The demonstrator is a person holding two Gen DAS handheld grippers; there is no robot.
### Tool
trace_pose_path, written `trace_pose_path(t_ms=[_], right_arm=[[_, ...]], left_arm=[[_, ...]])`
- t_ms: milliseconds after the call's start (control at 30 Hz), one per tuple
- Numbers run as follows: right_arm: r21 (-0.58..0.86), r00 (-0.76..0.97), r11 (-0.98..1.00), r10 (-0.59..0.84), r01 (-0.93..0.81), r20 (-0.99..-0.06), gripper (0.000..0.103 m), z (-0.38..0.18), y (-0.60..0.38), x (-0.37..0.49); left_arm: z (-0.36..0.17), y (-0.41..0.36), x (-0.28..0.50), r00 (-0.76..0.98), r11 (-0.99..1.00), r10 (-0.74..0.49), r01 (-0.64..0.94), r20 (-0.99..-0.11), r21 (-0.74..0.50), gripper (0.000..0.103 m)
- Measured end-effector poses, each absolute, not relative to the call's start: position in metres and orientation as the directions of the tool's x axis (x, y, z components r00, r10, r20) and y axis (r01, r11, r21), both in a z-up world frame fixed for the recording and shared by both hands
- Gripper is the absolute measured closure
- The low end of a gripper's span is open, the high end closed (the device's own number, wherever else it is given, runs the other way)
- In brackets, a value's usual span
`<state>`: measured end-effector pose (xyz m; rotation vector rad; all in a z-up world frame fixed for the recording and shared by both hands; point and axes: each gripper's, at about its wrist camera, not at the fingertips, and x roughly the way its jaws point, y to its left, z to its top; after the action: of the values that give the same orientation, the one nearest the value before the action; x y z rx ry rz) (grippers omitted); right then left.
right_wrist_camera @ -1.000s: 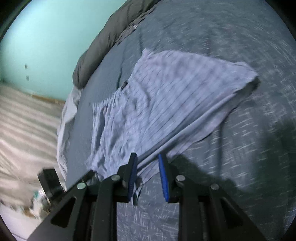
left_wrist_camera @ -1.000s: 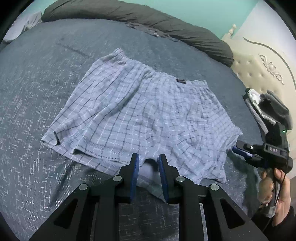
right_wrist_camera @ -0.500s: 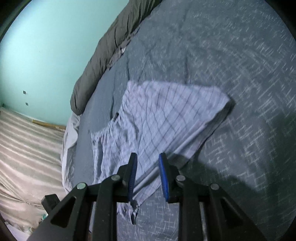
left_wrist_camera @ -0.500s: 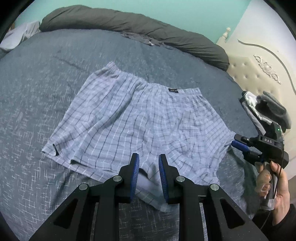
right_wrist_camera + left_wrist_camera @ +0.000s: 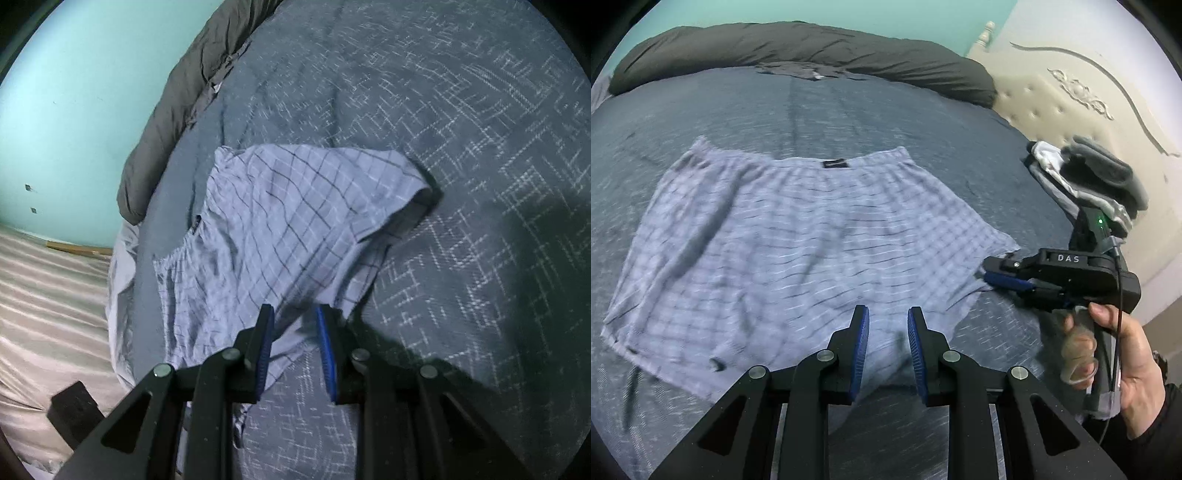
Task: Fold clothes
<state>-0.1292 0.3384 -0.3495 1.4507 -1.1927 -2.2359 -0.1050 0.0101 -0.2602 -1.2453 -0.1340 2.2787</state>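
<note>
Shorts of pale blue checked cotton (image 5: 798, 236) lie flat on the dark blue bed (image 5: 849, 110), waistband far, hems near, long axis left to right. Since a second ago they have squared up. The left gripper (image 5: 888, 328) hovers narrowly open over the crotch hem; the right gripper (image 5: 1004, 275), jaws slightly parted, touches the right hem corner.

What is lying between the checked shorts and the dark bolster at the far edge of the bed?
Only bare blue bedspread lies between the checked shorts and the dark bolster, as the left wrist view shows.
</note>
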Motion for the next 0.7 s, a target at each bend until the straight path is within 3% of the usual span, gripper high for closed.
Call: trace_pose_path(t_ms=[567, 700], right_arm=[[0.796, -0.547, -0.556, -0.599, -0.241, -0.584, 0.080, -0.349, 0.359, -0.143], [0.807, -0.552, -0.543, -0.609, -0.232, -0.569, 0.080, -0.348, 0.360, -0.146]], left_arm=[[-0.276, 0.069, -0.114, -0.347, -0.797, 0.542, -0.501, -0.765, -0.338, 0.080], [-0.285, 0.068, -0.117, -0.335, -0.804, 0.536, -0.482, -0.775, -0.348, 0.090]])
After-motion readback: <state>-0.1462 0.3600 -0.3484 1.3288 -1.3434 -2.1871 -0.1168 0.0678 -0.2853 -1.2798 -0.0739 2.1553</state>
